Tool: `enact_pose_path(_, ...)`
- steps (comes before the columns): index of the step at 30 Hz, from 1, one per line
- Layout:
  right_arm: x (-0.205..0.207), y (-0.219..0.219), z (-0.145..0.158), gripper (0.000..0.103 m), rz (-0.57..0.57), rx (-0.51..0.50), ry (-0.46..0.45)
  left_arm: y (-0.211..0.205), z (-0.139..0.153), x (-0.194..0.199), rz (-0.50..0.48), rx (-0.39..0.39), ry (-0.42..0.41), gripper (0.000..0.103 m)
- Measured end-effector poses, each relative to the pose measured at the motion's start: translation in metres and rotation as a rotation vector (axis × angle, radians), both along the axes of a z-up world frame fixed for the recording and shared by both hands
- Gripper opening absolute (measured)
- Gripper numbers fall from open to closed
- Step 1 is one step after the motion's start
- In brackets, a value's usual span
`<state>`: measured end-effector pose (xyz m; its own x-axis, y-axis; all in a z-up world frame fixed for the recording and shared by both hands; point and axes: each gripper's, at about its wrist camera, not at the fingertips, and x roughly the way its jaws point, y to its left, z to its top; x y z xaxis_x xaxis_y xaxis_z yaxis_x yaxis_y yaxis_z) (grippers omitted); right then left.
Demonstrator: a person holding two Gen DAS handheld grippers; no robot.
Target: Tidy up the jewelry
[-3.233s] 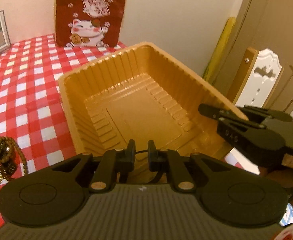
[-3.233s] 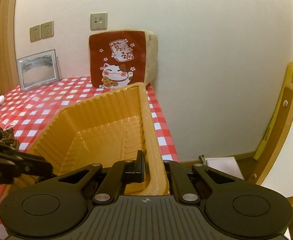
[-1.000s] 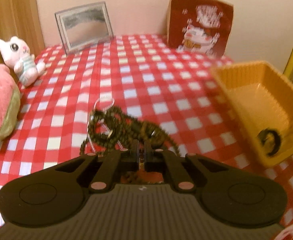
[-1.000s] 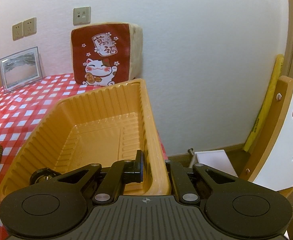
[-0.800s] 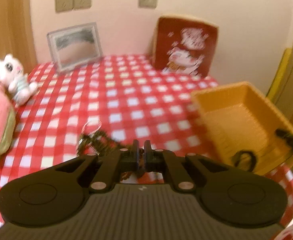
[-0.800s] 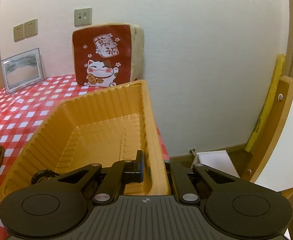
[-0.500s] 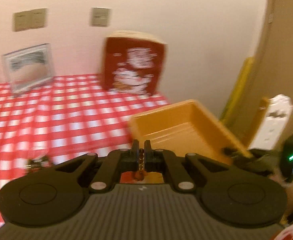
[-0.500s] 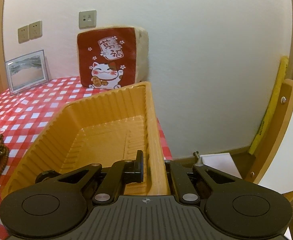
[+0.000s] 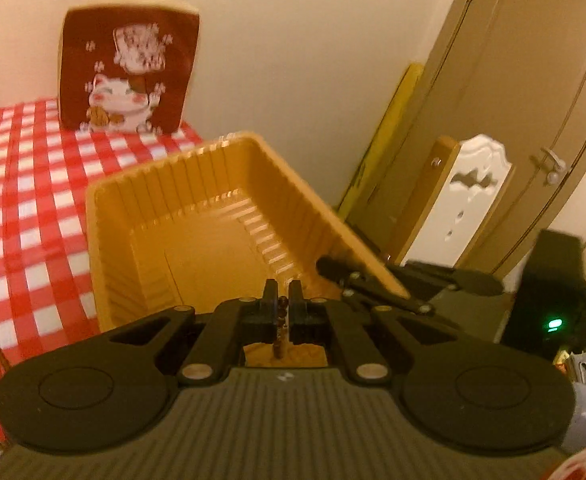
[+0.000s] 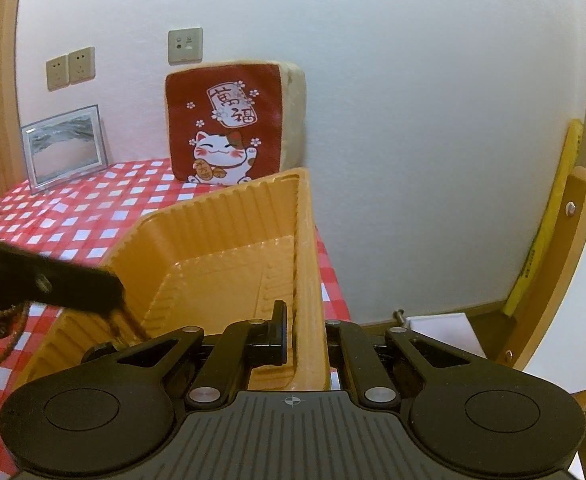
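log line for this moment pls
left tongs: shut on bead strand over orange tray | right tongs: shut on tray wall

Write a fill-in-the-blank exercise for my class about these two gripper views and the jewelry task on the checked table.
1. The left gripper is shut on a strand of brown ____.
2. The right gripper is clamped on the wall of the ____ tray.
3. The cushion against the wall shows a ____.
4. The tablecloth is checked red and ____.

Missing words: beads; orange; cat; white
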<state>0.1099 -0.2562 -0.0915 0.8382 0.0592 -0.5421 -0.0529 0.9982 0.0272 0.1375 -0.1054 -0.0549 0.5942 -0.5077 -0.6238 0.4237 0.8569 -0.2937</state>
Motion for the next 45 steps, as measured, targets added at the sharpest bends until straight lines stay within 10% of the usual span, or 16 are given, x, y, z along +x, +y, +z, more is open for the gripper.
enact_pose_path(8,0.002,-0.001,-0.001,0.006,-0.001,0.003,0.013,0.020,0.003,-0.007,0.070,-0.002,-0.014,0.015)
enact_pose_path(26,0.011,-0.003,-0.004,0.006,-0.012,0.007,0.036,0.181,-0.037,-0.068,0.581,0.201,0.116,0.016)
enact_pose_path(45,0.015,-0.001,-0.006,0.006,-0.043,-0.005,0.056,0.210,-0.054,-0.054,0.592,0.270,0.115,0.017)
